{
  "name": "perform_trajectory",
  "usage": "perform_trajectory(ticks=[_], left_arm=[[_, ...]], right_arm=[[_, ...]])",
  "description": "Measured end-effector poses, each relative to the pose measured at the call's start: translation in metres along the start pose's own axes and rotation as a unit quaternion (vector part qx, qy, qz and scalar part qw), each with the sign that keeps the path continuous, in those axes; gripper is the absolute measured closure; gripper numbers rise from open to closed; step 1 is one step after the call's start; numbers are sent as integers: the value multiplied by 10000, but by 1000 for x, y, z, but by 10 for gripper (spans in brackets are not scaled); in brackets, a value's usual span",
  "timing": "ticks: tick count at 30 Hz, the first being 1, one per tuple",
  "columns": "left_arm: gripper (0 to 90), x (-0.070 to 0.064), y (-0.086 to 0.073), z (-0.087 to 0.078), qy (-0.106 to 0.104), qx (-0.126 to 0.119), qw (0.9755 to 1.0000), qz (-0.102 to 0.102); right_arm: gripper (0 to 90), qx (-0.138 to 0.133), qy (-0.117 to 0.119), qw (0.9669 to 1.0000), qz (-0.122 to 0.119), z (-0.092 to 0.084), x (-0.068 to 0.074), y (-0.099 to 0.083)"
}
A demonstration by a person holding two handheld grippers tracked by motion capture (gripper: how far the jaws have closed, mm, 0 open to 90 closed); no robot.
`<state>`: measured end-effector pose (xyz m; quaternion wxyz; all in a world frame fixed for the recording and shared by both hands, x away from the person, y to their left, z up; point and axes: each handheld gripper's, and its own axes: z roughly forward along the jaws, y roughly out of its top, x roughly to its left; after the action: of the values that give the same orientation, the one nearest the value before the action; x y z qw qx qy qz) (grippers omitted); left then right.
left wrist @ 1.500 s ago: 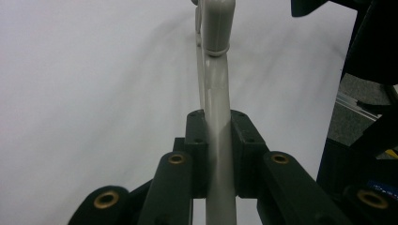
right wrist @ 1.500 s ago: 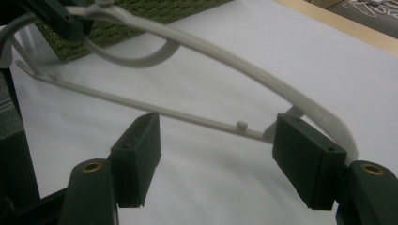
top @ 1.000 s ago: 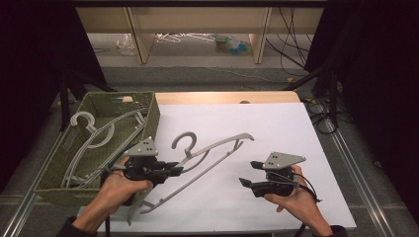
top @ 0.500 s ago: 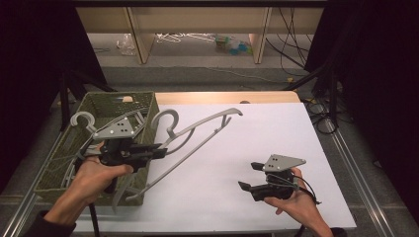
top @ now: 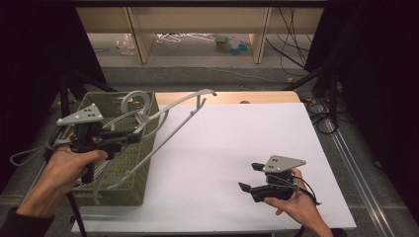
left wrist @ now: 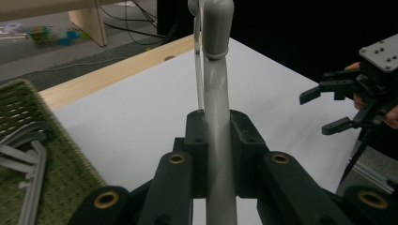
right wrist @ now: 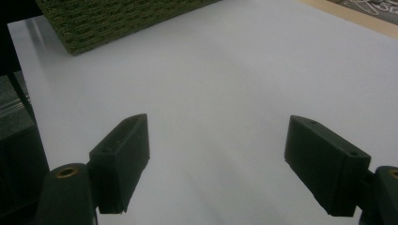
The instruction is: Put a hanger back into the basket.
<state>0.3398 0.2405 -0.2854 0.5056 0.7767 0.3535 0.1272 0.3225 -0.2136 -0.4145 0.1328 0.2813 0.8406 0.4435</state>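
White-topped table (top: pixel 237 148) with a wooden far edge, green woven basket (top: pixel 129 163) at its left

A grey plastic hanger (top: pixel 168 111) is held aloft, tilted over the green basket (top: pixel 126 192) of hangers.

L hand-held gripper (top: pixel 136 134) | blk jaws, grey tri plate (brass screws) | dk sleeve (top: pixel 24 223)

Your left gripper (top: pixel 129 138) points toward 3 o'clock, jaws clamped. Your right gripper (top: pixel 249 177) points toward 9 o'clock, jaws spread wide.
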Motion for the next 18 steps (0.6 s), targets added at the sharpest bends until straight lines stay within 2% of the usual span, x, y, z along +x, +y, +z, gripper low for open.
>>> perform_trajectory(ticks=[1,9,13,17,18], left_arm=[[789,8,-2,-6,116,-36,9999,-44],[789,44,-9,-28,555,-182,9979,-273],[789,60,-12,-34,758,-185,9966,-273],[788,77,-16,-37,993,-209,9941,-389],[789,77,-16,-37,993,-209,9941,-389]], right_arm=[[235,3,3,10000,4,0,0,0],[236,61,0,10000,24,1,-1,-2],[236,47,5,10000,18,2,-1,-1],[237,63,14,10000,20,2,-1,-2],[238,75,18,10000,16,2,-1,-2]])
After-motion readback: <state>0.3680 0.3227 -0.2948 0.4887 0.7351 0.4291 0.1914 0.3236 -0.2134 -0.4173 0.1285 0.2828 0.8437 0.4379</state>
